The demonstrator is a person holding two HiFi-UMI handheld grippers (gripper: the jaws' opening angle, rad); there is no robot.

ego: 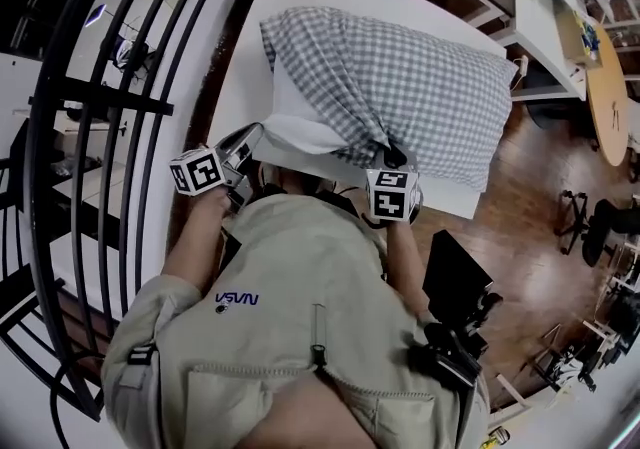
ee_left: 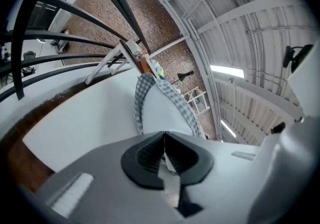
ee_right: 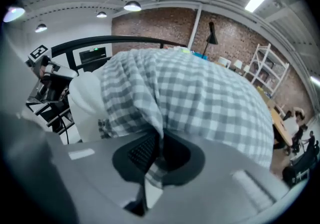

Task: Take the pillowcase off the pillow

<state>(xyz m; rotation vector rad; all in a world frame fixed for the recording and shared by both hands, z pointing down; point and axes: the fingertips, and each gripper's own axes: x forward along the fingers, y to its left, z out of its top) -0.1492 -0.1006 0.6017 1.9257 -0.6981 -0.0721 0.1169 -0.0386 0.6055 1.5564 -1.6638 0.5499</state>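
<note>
— Closest to the lens, what do you get?
— One beige jacket (ego: 300, 337) on the person, filling the near edge of the head view. Two arms reach out of it, each with one claw. There are two marker cubes (ego: 197, 173), one per claw.
— And on the desk (ego: 250, 47)?
— One white pillow (ego: 300, 122), lying on the white desk, mostly inside one grey-and-white checked pillowcase (ego: 400, 77). The pillow's bare end pokes out at the near left, and the checked cover spreads away to the far right.
— How does the left claw (ee_left: 164, 140) stand?
— Its jaws are pinched together on a fold of white cloth at the pillow's bare end. Beyond them the checked rim of the cover rings the white.
— And the right claw (ee_right: 160, 143)?
— It is closed too, gripping a bunch of the checked pillowcase at its near edge, with a strip of the check trailing back between the pads.
— Anything else?
— One black railing (ego: 90, 137) curving along the left.
</note>
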